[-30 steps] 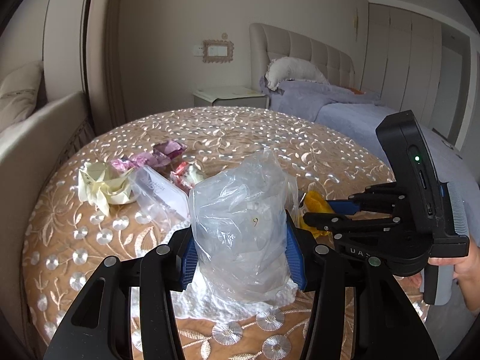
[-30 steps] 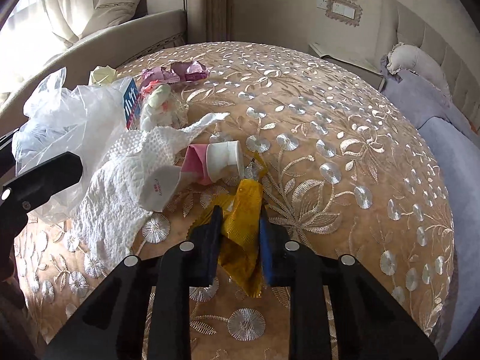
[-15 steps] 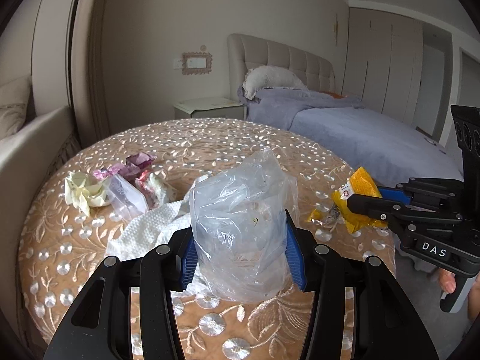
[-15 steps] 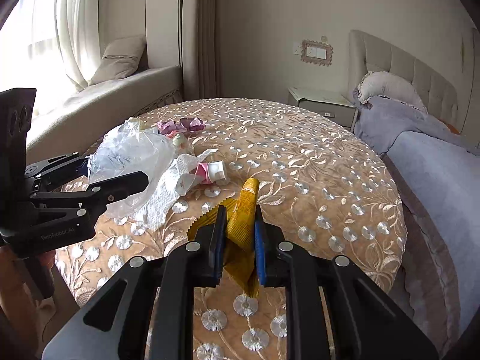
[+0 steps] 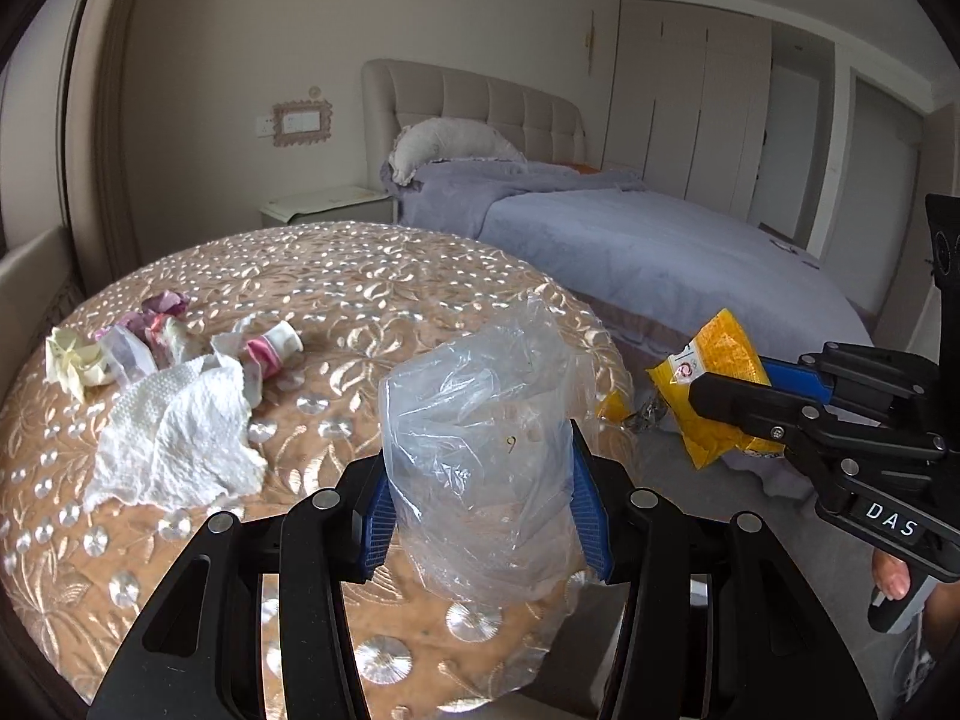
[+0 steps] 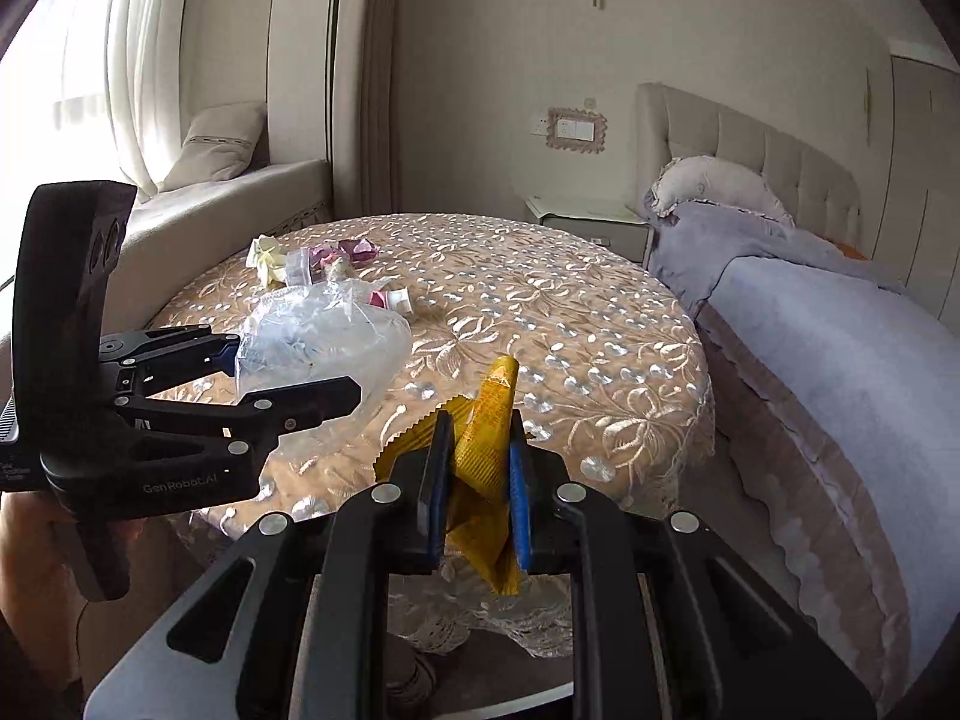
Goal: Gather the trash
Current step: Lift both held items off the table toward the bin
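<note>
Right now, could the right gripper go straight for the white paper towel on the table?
Probably not. The right gripper is shut on the yellow wrapper, and the left gripper, holding the clear plastic bag, sits between it and the paper towel.

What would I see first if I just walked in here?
Probably the bright yellow wrapper pinched in the right hand-held gripper, just off the round table's edge. Next, the crinkly clear plastic bag clamped in the left hand-held gripper, with crumpled white tissue on the table behind.
</note>
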